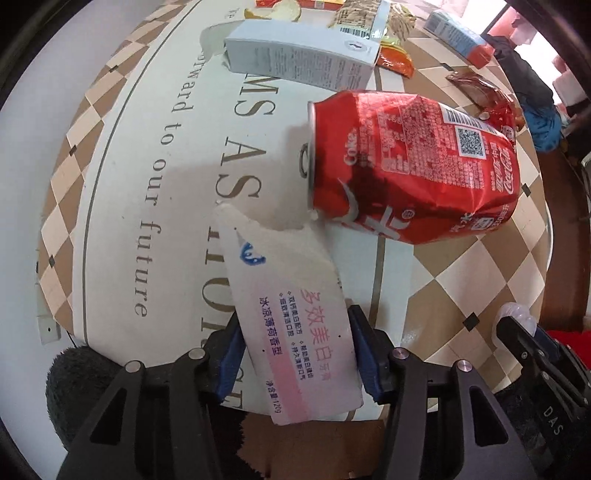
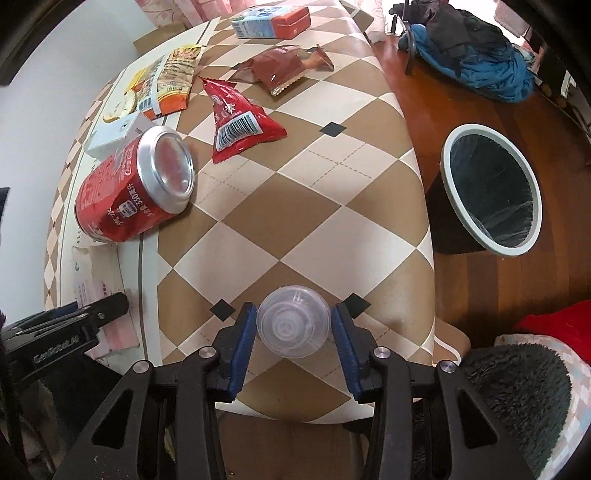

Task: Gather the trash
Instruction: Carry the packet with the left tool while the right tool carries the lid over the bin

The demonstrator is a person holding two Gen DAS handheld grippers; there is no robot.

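My left gripper (image 1: 295, 354) is shut on a torn white and pink toothpaste box (image 1: 291, 325) at the table's near edge. My right gripper (image 2: 293, 332) is shut on a small clear plastic cup (image 2: 293, 321) just above the checkered tablecloth (image 2: 314, 192). A crushed red Coke can (image 1: 410, 166) lies on its side just beyond the box; it also shows in the right wrist view (image 2: 133, 184). A round bin with a black liner (image 2: 491, 188) stands on the floor to the right of the table.
On the table lie a white carton (image 1: 299, 59), a red snack wrapper (image 2: 240, 118), a brown wrapper (image 2: 280, 70), an orange snack bag (image 2: 173, 81) and a blue and orange box (image 2: 273, 22). Clothes (image 2: 476, 55) are piled on the floor at the far right.
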